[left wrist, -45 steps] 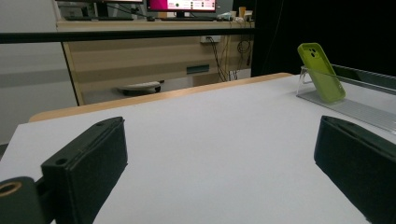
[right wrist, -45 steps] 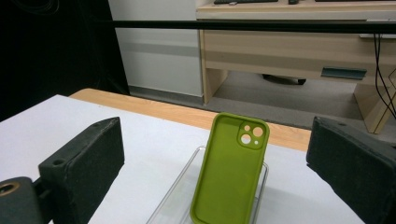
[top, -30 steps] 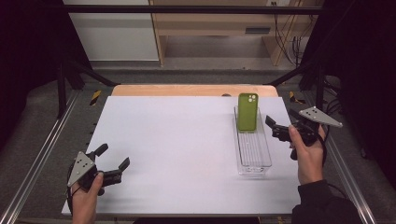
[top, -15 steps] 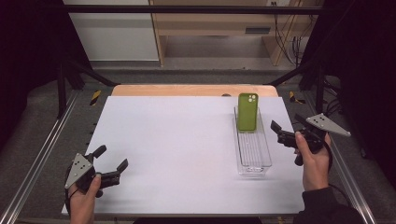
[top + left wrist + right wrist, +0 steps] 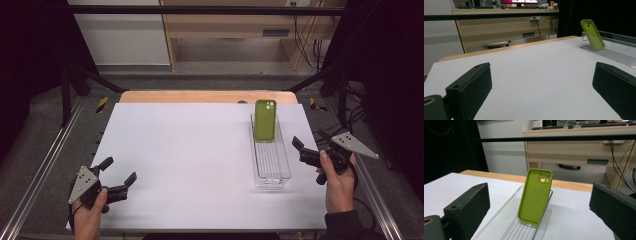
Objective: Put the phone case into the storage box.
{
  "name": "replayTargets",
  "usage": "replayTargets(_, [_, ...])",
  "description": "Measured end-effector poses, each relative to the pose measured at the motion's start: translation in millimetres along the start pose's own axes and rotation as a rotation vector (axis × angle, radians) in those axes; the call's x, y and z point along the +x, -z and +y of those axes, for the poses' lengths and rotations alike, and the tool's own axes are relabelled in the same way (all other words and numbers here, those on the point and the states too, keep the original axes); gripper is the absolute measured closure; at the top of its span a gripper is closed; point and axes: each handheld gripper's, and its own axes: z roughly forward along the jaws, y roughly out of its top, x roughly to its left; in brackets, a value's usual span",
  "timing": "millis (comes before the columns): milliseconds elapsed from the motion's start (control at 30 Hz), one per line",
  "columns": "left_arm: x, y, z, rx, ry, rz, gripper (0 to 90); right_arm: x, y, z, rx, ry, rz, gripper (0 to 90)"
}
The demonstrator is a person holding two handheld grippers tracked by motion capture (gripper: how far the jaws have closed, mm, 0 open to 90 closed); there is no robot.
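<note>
A green phone case [image 5: 264, 120] stands tilted at the far end of a clear plastic tray [image 5: 272, 165] on the right half of the white table. My right gripper [image 5: 310, 139] is open just right of the tray, level with its middle, jaws pointing toward the far left. Its own view looks at the case [image 5: 535, 196] leaning on the tray's end wall [image 5: 524, 230], between the spread jaws of the right gripper [image 5: 540, 205]. My left gripper [image 5: 119, 170] is open at the front left corner. From the left gripper [image 5: 541, 87], the case [image 5: 592, 35] and tray [image 5: 616, 53] lie far off.
The white table top [image 5: 190, 155] ends in a wooden strip [image 5: 200, 96] at the far side. Metal rails [image 5: 45, 170] run along both sides. A wooden desk [image 5: 230, 25] and cables stand beyond the table.
My right gripper has drawn away from the tray, to the right and toward the front. The left gripper has slid slightly toward the front edge. The case and tray stay still.
</note>
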Motion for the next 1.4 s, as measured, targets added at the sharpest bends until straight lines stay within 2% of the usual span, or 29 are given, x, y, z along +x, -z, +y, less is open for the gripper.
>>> replayTargets(800, [-0.8, -0.5, -0.1, -0.002, 0.005, -0.012, 1.8, 3.2, 21.1, -39.7, -0.087, 0.072, 0.021, 2.7])
replayTargets(867, [-0.5, -0.1, 0.1, -0.01, 0.015, -0.017, 1.8, 4.4, 22.2, -42.9, -0.09, 0.066, 0.024, 2.6])
replayTargets(1133, [0.3, 0.5, -0.2, -0.008, 0.013, -0.015, 1.8, 8.3, 25.7, -59.1, -0.091, 0.051, 0.032, 2.3])
replayTargets(1400, [0.2, 0.4, -0.2, -0.008, 0.012, -0.015, 1.8, 11.5, 26.9, -68.0, -0.094, 0.054, 0.041, 2.3])
